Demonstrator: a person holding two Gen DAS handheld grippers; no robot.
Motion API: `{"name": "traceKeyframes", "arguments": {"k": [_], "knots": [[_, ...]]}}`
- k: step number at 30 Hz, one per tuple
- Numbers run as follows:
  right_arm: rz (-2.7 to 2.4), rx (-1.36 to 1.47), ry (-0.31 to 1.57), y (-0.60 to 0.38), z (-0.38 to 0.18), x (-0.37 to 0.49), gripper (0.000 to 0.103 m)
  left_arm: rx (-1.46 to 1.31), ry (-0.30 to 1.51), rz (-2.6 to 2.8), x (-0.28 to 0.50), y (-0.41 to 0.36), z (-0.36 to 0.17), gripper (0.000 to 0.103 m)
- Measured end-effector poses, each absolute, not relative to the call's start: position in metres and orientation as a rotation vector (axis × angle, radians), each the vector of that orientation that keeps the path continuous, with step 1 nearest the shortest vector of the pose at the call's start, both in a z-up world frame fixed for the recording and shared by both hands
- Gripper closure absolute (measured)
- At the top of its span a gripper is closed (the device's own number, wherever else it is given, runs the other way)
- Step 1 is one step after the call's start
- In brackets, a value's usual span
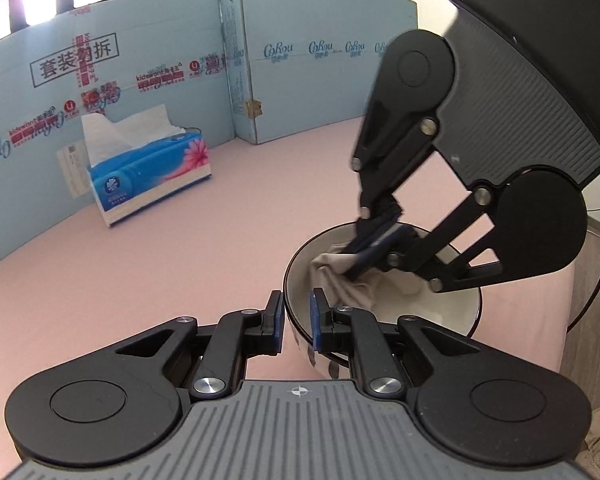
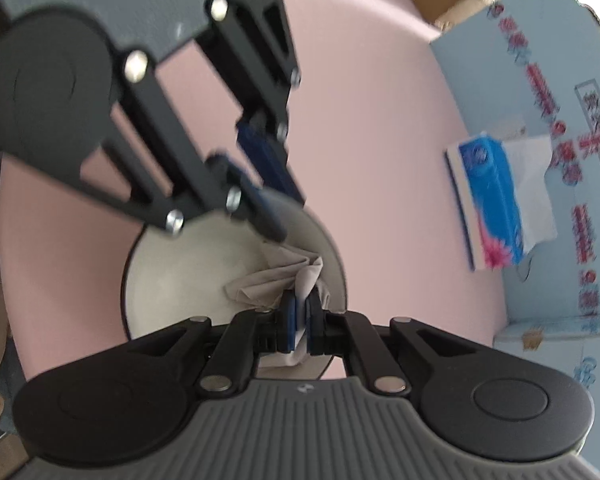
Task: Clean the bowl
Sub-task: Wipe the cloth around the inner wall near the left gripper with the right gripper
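While the left gripper (image 1: 297, 316) straddles the near rim of the cream, dark-rimmed ceramic bowl (image 1: 452, 308) at lower right, the right gripper (image 2: 300, 314), clenched on a crumpled beige cloth (image 2: 268, 284), reaches down inside it.

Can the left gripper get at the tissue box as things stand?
Probably not right now: the left gripper straddles the bowl rim, steadying it while the right gripper wipes with the cloth. The table toward the tissue box is otherwise unobstructed.
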State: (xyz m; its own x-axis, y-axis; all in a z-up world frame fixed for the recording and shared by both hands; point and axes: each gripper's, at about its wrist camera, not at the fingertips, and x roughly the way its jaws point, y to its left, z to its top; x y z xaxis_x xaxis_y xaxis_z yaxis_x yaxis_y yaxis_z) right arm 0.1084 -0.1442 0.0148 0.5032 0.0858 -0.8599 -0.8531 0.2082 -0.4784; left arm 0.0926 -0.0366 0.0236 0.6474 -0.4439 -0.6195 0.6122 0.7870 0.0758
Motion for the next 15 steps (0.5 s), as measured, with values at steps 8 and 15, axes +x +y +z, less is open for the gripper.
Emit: {"name": "traceKeyframes", "arguments": {"k": [8, 15], "knots": [[0.756, -1.171, 0.874, -0.153, 0.012, 0.102, 0.097, 0.29, 0.624, -0.603, 0.092, -0.037, 0.024, 0.086], [0.788, -1.145, 0.921, -0.154, 0.009, 0.093, 0.093, 0.257, 0.62, -0.592, 0.089, -0.033, 0.029, 0.086]]}}
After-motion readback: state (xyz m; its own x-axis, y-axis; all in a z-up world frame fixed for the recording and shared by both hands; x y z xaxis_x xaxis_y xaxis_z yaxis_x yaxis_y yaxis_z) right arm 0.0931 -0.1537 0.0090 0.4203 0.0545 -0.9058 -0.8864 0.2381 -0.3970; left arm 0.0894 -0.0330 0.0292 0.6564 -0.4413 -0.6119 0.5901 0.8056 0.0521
